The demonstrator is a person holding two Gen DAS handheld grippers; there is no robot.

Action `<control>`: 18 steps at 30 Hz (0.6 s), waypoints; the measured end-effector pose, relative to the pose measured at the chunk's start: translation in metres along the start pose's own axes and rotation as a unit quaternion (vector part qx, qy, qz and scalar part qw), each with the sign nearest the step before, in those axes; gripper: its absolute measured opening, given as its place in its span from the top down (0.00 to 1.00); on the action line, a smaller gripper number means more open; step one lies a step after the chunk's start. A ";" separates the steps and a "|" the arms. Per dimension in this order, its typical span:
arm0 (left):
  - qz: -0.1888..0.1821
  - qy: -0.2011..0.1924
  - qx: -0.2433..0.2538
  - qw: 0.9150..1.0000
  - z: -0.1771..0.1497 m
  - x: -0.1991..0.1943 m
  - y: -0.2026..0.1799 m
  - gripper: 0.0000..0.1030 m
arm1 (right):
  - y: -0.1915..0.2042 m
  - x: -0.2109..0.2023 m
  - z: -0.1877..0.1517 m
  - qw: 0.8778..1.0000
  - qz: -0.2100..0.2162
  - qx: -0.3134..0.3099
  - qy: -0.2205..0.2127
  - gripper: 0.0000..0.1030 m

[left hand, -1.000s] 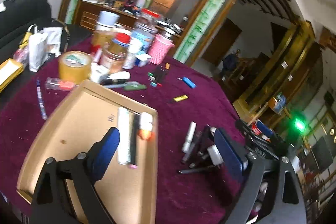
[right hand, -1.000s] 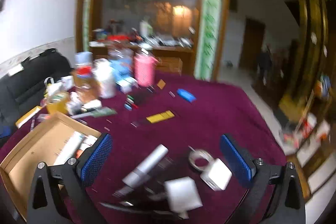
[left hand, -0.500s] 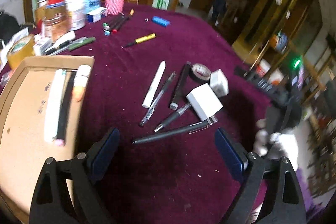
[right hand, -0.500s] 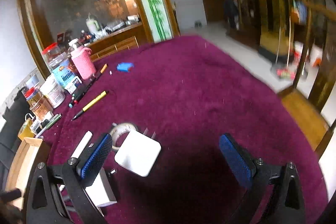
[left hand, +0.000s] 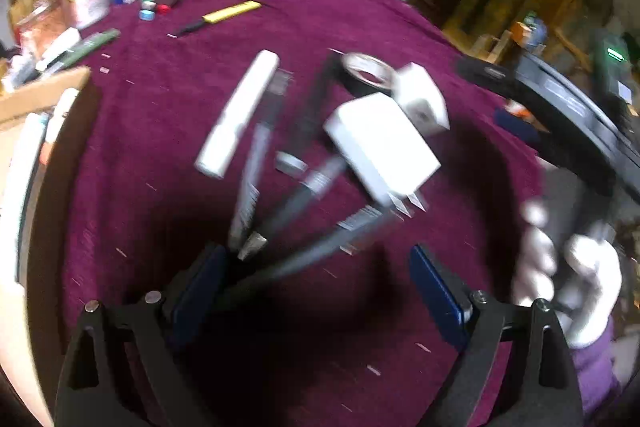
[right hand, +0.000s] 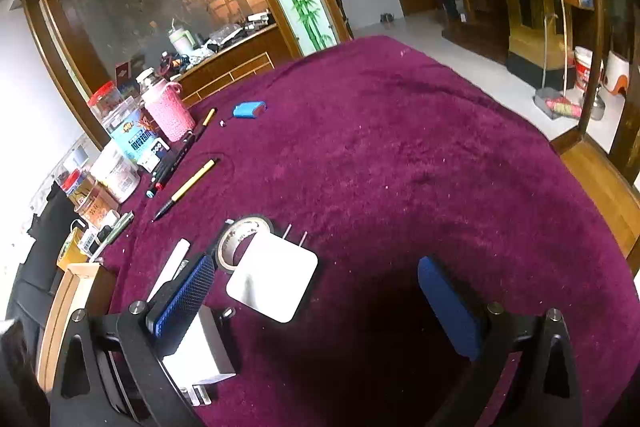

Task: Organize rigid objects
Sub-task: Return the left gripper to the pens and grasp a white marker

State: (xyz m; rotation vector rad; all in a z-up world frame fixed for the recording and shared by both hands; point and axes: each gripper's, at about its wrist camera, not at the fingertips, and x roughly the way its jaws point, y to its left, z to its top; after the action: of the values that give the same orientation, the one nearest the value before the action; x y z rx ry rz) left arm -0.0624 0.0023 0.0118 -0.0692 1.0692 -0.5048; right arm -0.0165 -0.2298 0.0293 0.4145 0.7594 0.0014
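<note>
Down over the purple cloth you held both grippers, and both had their jaws wide with nothing between the pads.

Your left gripper pointed down at a bunch of pens. One dark pen lay slanted with its near end between the blue pads, but the pads did not touch it. A second dark pen and a grey pen fanned out just beside it, with their near ends close to the left pad. A long white marker lay next to them, farther out. The picture was blurry there, so small details were hard to tell.

A big white plug block sat on the cloth, touching the pen tips, with its metal prongs facing you. A smaller white plug block sat just behind it, beside a roll of tape.

Your right gripper was over the same pile from the other side. Its left pad was just beside the flat back of the smaller block, and the roll of tape was right behind that block. The open space between the pads was mostly bare cloth.

At the left edge sat the cardboard box with a few white sticks in it. Far back on the cloth lay a yellow pen, a blue lighter and a pink cup among jars.
</note>
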 end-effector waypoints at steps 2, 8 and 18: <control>-0.042 0.007 -0.004 0.999 -0.008 -0.004 -0.005 0.12 | -0.002 0.001 0.000 1.000 -0.002 0.004 0.002 0.01; -0.101 0.015 -0.022 0.995 -0.022 -0.010 -0.017 0.12 | -0.002 0.001 -0.001 1.000 -0.014 0.003 0.000 0.01; -0.067 -0.054 -0.055 0.995 -0.019 -0.040 0.001 0.12 | -0.003 -0.001 0.000 1.000 -0.016 0.005 -0.004 0.01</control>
State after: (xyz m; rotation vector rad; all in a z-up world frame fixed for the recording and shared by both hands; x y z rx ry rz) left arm -0.0932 0.0235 0.0349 -0.2643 0.9899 -0.5566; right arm -0.0178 -0.2325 0.0285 0.4116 0.7574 -0.0342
